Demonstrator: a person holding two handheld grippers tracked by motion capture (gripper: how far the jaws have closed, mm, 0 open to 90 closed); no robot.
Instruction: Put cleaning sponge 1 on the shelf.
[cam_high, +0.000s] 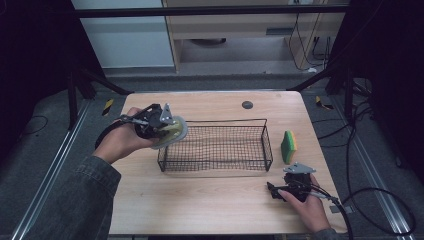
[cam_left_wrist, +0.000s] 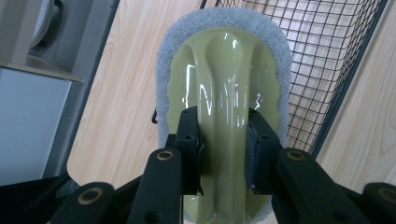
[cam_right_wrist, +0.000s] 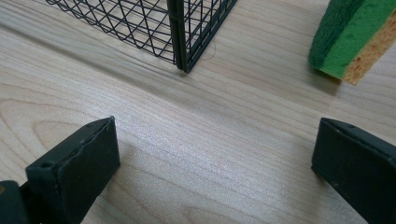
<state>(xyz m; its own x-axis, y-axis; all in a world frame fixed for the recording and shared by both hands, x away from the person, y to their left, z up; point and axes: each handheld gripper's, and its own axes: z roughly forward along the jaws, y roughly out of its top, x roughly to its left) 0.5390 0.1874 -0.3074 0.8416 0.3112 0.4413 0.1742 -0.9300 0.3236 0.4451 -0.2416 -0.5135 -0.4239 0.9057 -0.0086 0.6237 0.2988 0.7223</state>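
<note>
**Scrubber heading for the basket**

Nearest, the right tool (cam_high: 274, 190) is resting spread on the worktop (cam_high: 210, 200), waiting. Farther off, the left tool (cam_high: 167, 131) is pinching the handled scrubber (cam_left_wrist: 224, 93), holding it just beside the wire basket's (cam_high: 215, 145) left end, probably for dropping in.

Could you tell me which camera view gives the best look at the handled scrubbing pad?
The left gripper view: the scrubbing pad is close, its olive handle clamped by the left hand-held gripper. The high view shows it small beside the basket.

A pale wooden table (cam_high: 215, 205) stands on grey carpet (cam_high: 40, 160) (dark curtains either side), a light cabinet (cam_high: 235, 25) behind.
</note>
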